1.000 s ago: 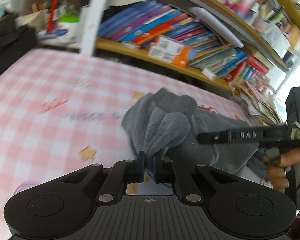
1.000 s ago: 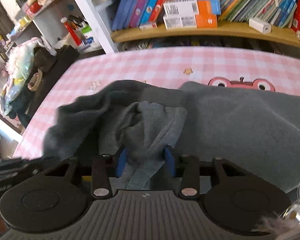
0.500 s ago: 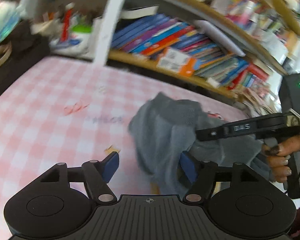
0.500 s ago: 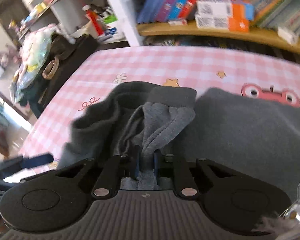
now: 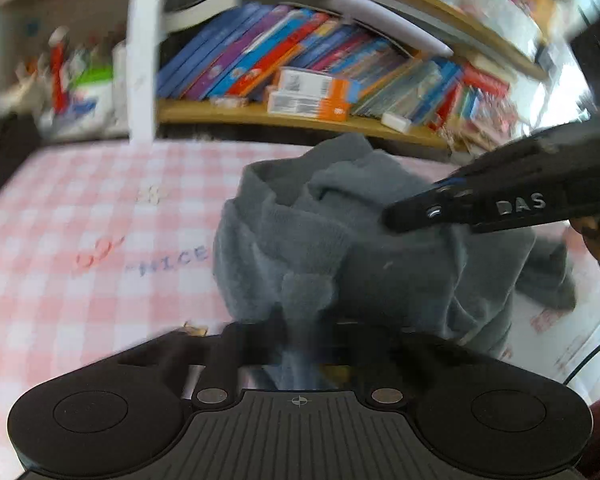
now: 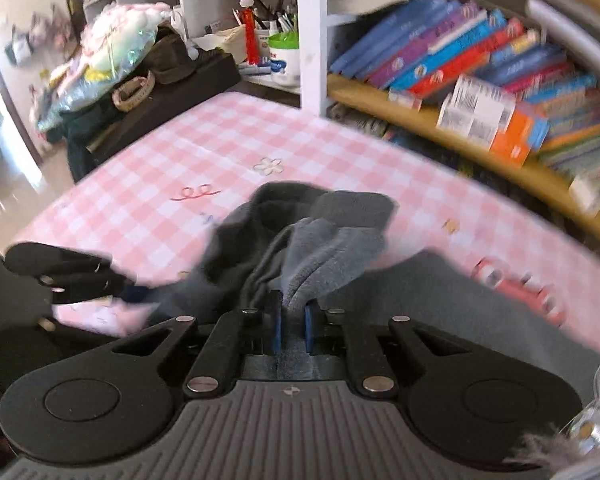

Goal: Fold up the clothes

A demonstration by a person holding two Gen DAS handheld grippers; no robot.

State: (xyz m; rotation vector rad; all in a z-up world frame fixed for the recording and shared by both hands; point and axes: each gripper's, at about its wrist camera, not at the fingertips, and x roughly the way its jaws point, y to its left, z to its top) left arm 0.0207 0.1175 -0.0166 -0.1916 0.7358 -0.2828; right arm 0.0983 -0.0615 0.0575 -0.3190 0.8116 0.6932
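In the left wrist view, the grey garment is lying bunched up on the pink checked cloth that is covering the table. Its fabric is looking thick and fleecy, with soft rounded folds and a ribbed hem at the top. The left gripper is blurred, but its jaws are sitting together with a fold of the garment pinched between them. The right gripper, matte black plastic, is reaching in from the right.

In the right wrist view, the right gripper is pressing its blue pads tight on a lighter grey fold. The garment is rising in a crumpled heap. Glossy books are leaning on a wooden shelf behind.
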